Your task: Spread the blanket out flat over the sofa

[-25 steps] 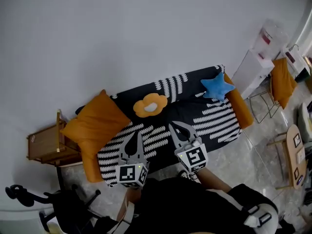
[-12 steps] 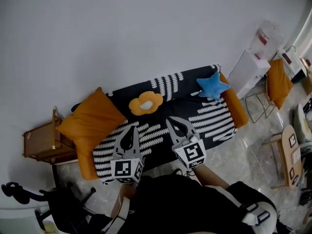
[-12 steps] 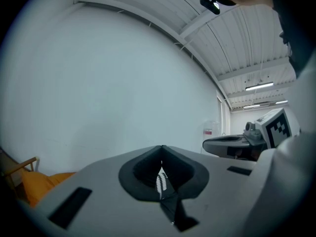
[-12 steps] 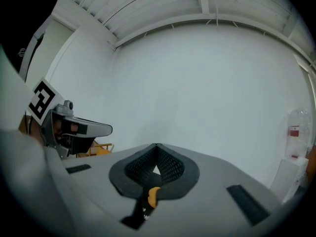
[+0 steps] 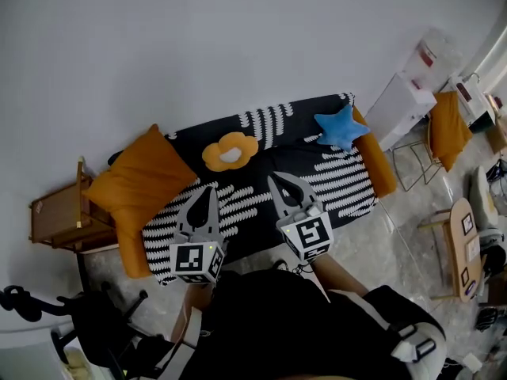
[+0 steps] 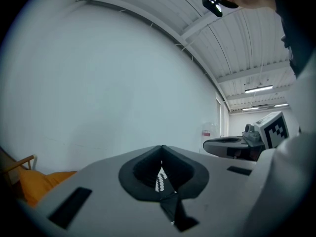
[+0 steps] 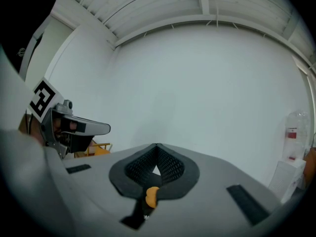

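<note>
Although only the view drifts a little, the left claw (image 5: 207,190) and right claw (image 5: 273,179) stay closed and empty before the sofa (image 5: 379,169); the blanket (image 5: 342,185) lies spread over it, seemingly done.

black blanket (image 5: 348,190), apparently white-dashed, orange cushion (image 5: 139,182)

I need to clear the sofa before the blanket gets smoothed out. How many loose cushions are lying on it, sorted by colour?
Orange: 2 (large square cushion, flower cushion)
Blue: 1 (star cushion)
Total: 3
</note>
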Motion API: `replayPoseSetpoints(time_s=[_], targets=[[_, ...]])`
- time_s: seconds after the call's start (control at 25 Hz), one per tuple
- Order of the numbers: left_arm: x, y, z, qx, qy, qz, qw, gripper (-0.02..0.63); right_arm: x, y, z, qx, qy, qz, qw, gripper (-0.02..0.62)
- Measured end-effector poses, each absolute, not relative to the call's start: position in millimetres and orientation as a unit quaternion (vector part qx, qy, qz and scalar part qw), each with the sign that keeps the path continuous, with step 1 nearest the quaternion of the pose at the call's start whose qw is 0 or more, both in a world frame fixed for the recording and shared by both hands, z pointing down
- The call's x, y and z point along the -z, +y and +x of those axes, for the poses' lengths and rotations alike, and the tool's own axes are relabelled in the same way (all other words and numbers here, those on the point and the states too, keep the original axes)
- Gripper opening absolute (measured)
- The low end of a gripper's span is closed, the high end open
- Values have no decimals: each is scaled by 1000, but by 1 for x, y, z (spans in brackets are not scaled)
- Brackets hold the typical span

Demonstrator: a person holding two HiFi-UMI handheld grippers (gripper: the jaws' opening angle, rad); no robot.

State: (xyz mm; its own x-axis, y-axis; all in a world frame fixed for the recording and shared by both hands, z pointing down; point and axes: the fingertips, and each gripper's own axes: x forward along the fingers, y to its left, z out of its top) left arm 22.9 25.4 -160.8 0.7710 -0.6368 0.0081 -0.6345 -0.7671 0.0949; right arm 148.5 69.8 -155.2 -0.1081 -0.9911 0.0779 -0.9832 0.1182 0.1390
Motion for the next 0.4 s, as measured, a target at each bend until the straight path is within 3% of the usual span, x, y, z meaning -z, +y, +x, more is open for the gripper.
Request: replayPoseSetpoints(time_s=[0.4], targets=[[166,24,31,14,-324,945,40,22,160,71,159,33,-733,675,74,8]])
